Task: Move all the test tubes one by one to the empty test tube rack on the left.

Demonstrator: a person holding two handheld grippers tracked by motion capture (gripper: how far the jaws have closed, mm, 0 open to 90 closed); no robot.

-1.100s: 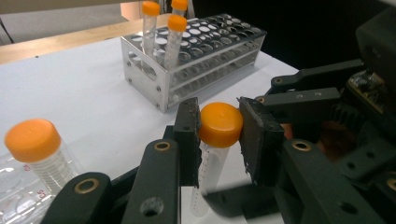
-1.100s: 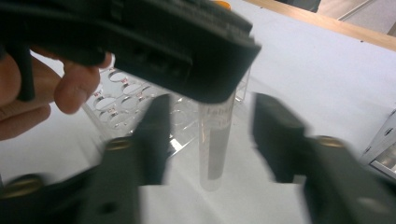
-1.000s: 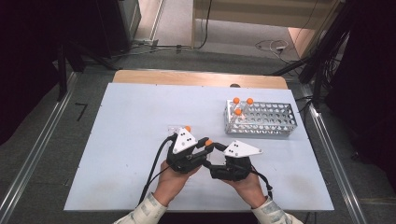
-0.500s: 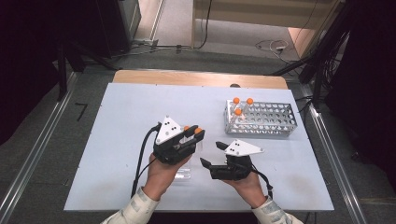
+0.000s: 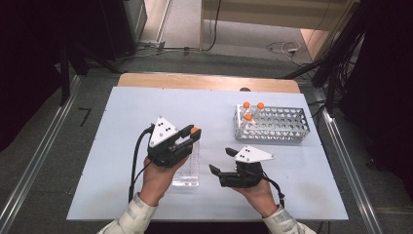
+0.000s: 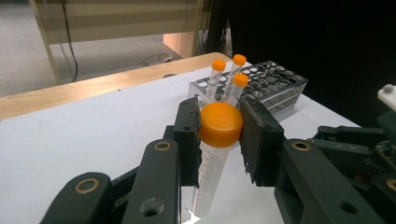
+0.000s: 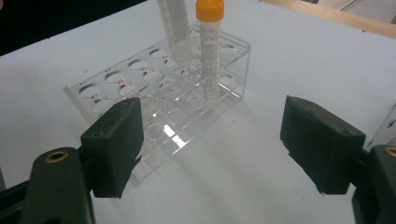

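Holding the orange-capped tube (image 6: pixel 215 154) in your left gripper (image 5: pixel 187 138), you have the jaws clamped just under the cap, with the cap sitting between their tips. That tube hangs over the clear acrylic rack (image 7: pixel 159 116), its lower end close to the rack's holes; whether it is fully out of its hole cannot be told. One more capped tube (image 7: pixel 208 51) stands upright in a hole at the acrylic rack's far end, right beside the held tube.

Your right gripper (image 5: pixel 220 162) waits just to the right of the acrylic rack with its jaws spread wide and nothing between them.

Expect the tube to be light, stiff and smooth-walled, so it can slip or swing if you pinch the bare plastic lower down. The grip below the cap looks like the sound one, since the cap's rim gives the pads a ledge. It is probably thin plastic, so squeeze no harder than needed.

Beyond the acrylic rack and to its right stands the metal rack (image 5: pixel 272 124), holding three capped tubes at its left end.
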